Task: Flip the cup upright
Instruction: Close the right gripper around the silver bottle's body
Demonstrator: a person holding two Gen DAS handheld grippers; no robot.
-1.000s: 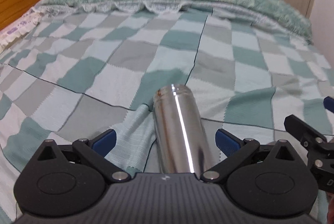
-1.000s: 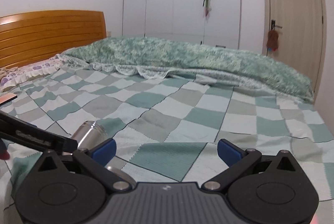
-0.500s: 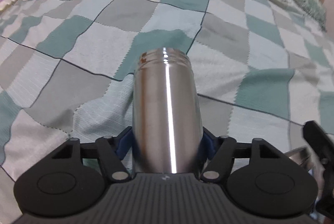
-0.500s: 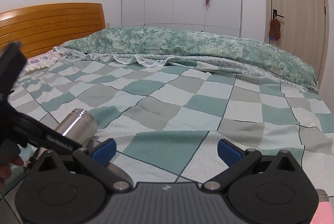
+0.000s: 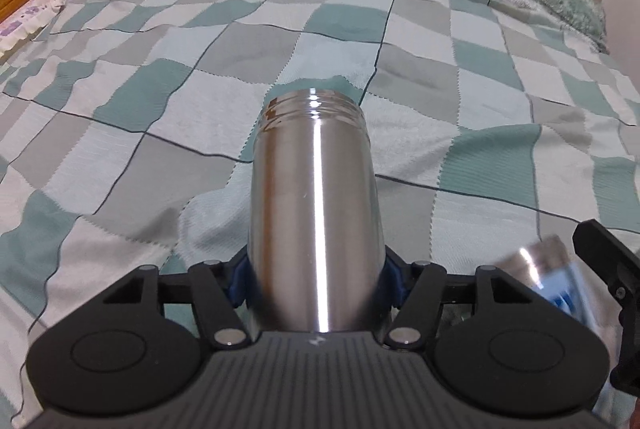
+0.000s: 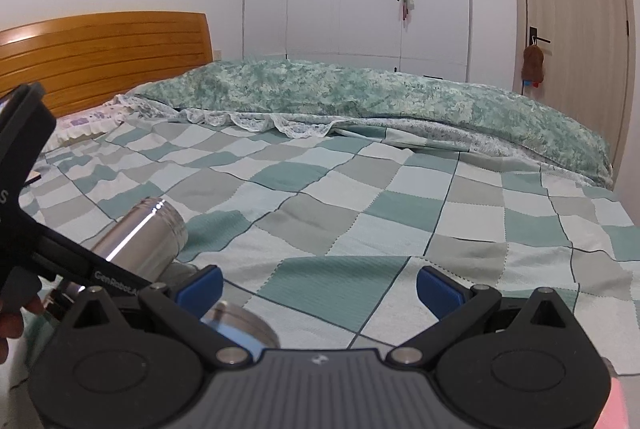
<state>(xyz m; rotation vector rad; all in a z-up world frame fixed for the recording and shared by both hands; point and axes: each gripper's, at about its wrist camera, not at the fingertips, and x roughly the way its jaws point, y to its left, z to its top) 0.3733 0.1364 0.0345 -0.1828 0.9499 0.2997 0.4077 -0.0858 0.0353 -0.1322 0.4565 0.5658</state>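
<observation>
Here the left gripper (image 5: 316, 281) has its jaws clamped on the base end of the cup (image 5: 314, 205), whose long axis runs forward, mouth away, low over the bed (image 5: 120, 149), while the right gripper (image 6: 318, 285) hangs released, just beside.

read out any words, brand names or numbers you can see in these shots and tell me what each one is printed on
"GenRobot.A", partly cut off by the right hand-held gripper: printed in white on the black bar of the left hand-held gripper in the right wrist view.
A lone "S" at the left edge, on the same gripper's black body; the rest is out of frame.
Steel cup: no readable text.
</observation>
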